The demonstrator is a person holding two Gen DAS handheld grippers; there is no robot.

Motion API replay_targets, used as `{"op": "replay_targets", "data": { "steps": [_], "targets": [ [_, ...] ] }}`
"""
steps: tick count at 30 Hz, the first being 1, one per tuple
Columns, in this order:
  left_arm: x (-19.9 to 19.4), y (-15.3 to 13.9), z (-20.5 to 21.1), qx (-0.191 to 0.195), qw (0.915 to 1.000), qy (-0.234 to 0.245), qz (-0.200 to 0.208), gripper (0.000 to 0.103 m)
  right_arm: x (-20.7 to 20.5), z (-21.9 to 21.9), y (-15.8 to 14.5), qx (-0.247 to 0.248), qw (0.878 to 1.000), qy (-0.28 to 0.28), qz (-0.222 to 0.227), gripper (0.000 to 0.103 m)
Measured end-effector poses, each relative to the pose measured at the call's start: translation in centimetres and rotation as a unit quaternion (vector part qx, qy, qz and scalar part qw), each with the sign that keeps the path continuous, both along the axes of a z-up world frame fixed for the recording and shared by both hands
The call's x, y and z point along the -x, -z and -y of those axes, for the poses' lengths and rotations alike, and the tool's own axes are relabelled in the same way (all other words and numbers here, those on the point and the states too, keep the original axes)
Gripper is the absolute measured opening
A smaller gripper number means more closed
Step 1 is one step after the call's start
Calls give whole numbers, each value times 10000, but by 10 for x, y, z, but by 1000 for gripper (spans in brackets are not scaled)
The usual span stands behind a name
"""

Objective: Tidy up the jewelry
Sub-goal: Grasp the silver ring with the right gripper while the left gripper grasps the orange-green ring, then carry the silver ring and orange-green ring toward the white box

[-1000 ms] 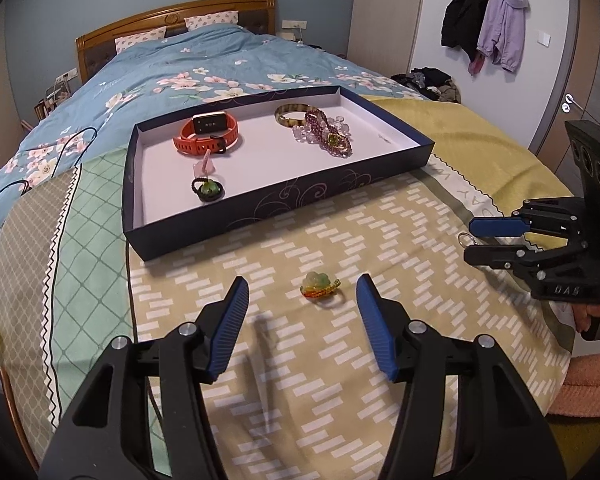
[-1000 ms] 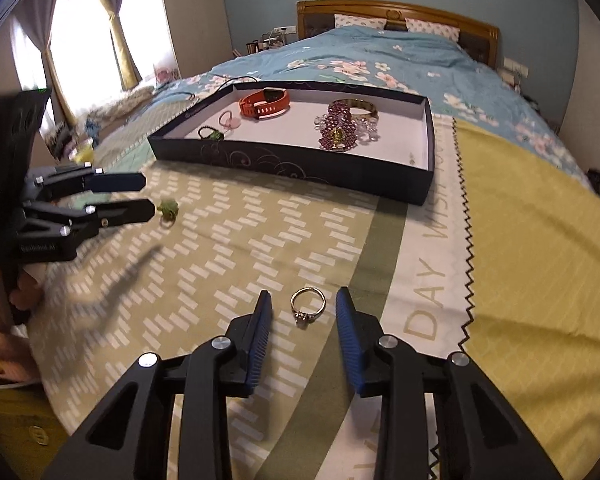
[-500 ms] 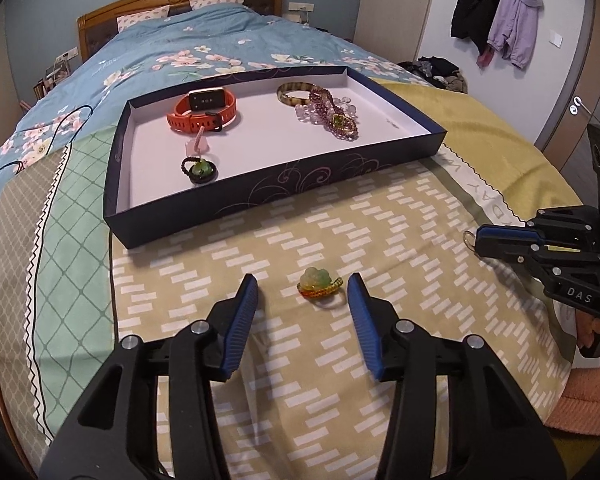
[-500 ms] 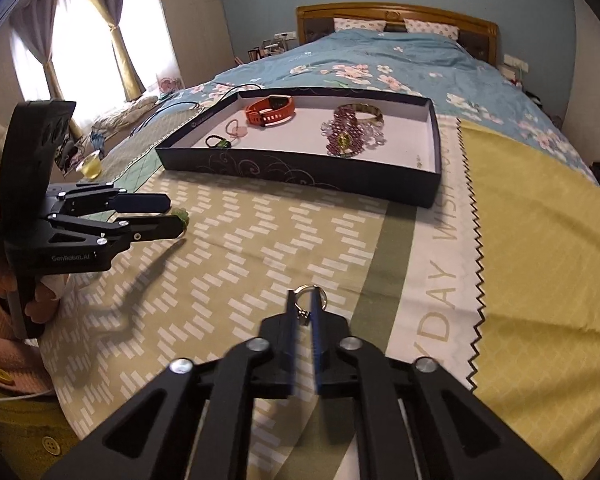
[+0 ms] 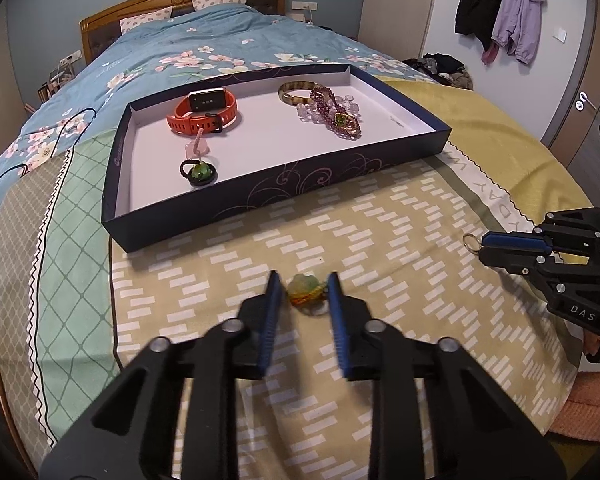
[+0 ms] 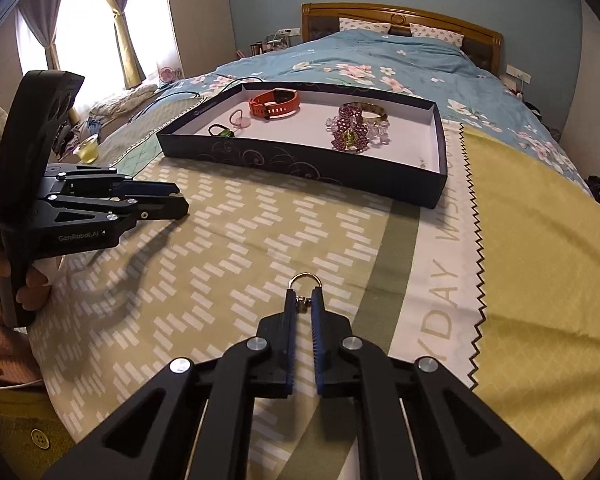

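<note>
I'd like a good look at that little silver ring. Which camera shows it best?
The right wrist view: the silver ring sits close and centred, pinched in the right claw. The left wrist view shows it only small, at that claw's tip, near the picture's right edge.

the blanket (image 5: 380,248) is olive-tan with short white dashes, beside a mint panel (image 5: 72,240) with a diamond grid and a plain mustard-yellow part (image 6: 540,264). the duvet (image 5: 204,44) is blue with pink and white blossoms. the tray (image 5: 308,178) is navy outside with pale swirls, white inside. in it lie an orange-red watch (image 5: 204,112), purple beads (image 5: 336,114) and an amber-brown bangle (image 5: 294,94). the grippers' pads (image 5: 274,312) are blue on black.
</note>
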State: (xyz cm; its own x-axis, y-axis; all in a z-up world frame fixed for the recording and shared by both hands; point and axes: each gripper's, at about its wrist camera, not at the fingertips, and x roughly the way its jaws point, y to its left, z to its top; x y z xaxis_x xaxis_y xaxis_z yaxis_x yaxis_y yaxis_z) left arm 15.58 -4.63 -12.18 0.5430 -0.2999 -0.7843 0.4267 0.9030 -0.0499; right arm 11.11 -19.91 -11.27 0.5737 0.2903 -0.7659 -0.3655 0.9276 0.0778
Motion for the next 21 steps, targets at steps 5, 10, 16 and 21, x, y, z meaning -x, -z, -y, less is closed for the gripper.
{"op": "replay_targets", "data": {
  "steps": [5, 10, 16, 21],
  "targets": [
    [1, -1, -1, 54, 10000, -31, -6, 20, -1, 2, -1, -114, 9999, 34, 0, 6],
    [5, -3, -5, 133, 9999, -66, 37, 20, -2, 2, -7, -287, 9995, 41, 96, 6],
    [9, -13, -15, 266, 9993, -212, 180, 20, -6, 2, -19, -506, 9982, 61, 305, 6],
    [12, -22, -22, 353, 9985, -301, 296, 20, -12, 2, -28, -707, 9964, 94, 465, 6]
  ]
}}
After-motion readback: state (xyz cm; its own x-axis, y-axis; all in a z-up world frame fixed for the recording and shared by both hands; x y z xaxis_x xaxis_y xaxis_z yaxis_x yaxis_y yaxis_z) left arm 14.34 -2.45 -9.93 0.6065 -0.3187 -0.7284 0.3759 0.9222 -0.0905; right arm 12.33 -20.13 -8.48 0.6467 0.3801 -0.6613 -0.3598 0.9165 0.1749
